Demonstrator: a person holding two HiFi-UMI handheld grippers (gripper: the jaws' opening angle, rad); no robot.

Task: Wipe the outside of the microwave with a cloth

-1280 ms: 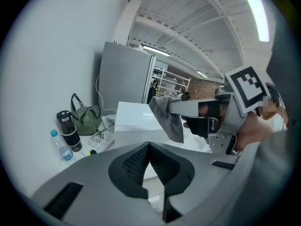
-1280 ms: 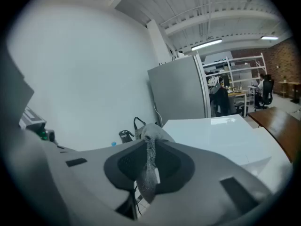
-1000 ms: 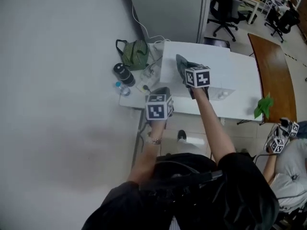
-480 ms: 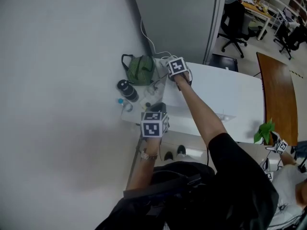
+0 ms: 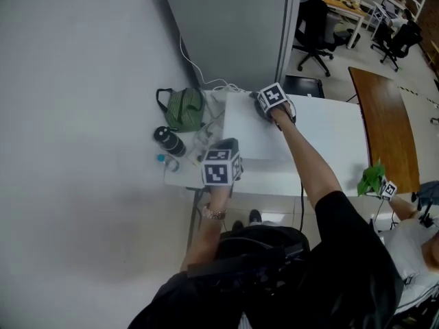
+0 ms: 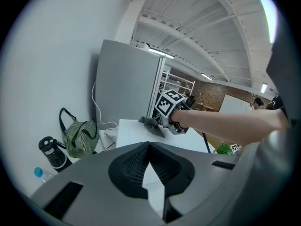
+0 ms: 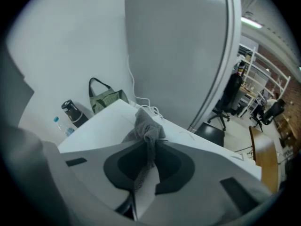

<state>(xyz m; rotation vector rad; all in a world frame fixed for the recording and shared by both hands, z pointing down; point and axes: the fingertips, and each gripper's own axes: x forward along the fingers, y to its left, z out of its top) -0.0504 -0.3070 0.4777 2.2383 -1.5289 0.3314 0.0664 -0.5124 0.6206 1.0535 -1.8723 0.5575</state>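
Observation:
The white microwave (image 5: 247, 137) stands on a white table, and I see its top from above. My right gripper (image 5: 266, 107) is at the back edge of that top, shut on a grey cloth (image 5: 261, 104) that lies bunched against the surface. In the right gripper view the cloth (image 7: 146, 127) hangs out of the shut right gripper (image 7: 148, 149) over the microwave top (image 7: 101, 126). My left gripper (image 5: 225, 148) hovers at the near left corner, shut with nothing in it. The left gripper (image 6: 149, 146) looks across the top at the cloth (image 6: 151, 125).
Left of the microwave stand a green bag (image 5: 184, 108), a black bottle (image 5: 168, 141) and a small water bottle (image 5: 163, 160). A white cable (image 5: 195, 70) runs up the wall. A grey partition (image 5: 233, 26) rises behind. A brown table (image 5: 384, 125) and a plant (image 5: 370, 177) are at the right.
The right gripper carried the cloth from the near middle of the microwave top to its back left corner, then rightwards along the back edge. The left gripper stayed at the near left corner.

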